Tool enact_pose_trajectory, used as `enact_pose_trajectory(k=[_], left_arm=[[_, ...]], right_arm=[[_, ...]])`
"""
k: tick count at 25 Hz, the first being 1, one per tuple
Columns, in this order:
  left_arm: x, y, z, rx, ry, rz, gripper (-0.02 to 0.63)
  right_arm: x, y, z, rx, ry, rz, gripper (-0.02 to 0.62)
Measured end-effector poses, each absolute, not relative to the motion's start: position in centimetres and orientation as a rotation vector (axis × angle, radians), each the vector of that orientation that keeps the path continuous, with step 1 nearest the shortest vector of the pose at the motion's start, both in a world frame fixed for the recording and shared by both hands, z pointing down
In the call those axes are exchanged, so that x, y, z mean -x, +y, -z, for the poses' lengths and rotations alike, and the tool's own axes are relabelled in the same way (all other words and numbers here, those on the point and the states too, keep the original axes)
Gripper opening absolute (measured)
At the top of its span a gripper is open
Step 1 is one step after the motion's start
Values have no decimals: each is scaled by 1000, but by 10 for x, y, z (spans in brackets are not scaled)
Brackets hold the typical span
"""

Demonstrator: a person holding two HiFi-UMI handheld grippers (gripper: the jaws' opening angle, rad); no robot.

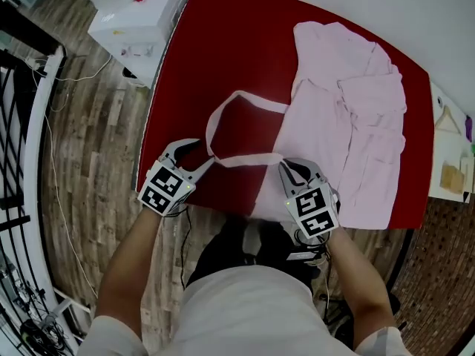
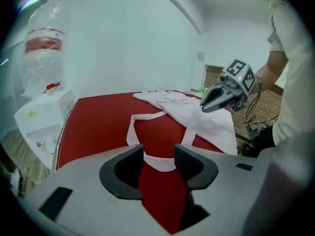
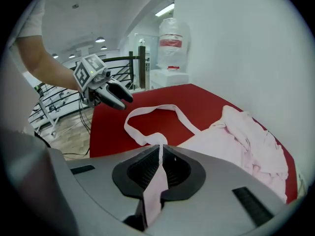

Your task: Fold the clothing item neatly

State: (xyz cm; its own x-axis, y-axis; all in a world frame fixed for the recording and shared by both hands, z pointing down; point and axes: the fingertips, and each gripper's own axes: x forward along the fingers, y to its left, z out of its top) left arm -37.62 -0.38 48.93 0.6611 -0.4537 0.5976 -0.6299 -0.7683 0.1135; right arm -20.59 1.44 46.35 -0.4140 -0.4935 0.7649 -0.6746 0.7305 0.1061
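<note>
A pale pink garment (image 1: 356, 124) lies crumpled on the right half of a red table (image 1: 223, 35). Its long strap (image 1: 237, 99) loops out to the left over the table. At the near edge, my right gripper (image 1: 286, 170) is shut on the strap where it meets the cloth; in the right gripper view pink fabric (image 3: 158, 176) runs pinched between the jaws (image 3: 160, 154). My left gripper (image 1: 194, 156) is open at the loop's near left end. In the left gripper view the strap (image 2: 158, 162) spans the gap between the parted jaws (image 2: 157, 166).
A white cabinet (image 1: 133, 21) with a plastic bag on it stands off the table's far left corner. A black railing (image 1: 15, 124) and cables run along the wooden floor at left. Small items sit on a white surface (image 1: 453, 169) at right.
</note>
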Motion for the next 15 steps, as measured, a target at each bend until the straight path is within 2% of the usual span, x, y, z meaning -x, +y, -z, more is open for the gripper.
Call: enact_pose_trajectory(k=[8,15], left_arm=[[350,-13,-512,-2715,-589,-1113,207],[353,-28,-530,-2789,-429,-1425,212]], right_arm=[[162,-6,-463,-1012,-2039,-318,31],[142,-17,-464,-1065,-2009,-339,31]])
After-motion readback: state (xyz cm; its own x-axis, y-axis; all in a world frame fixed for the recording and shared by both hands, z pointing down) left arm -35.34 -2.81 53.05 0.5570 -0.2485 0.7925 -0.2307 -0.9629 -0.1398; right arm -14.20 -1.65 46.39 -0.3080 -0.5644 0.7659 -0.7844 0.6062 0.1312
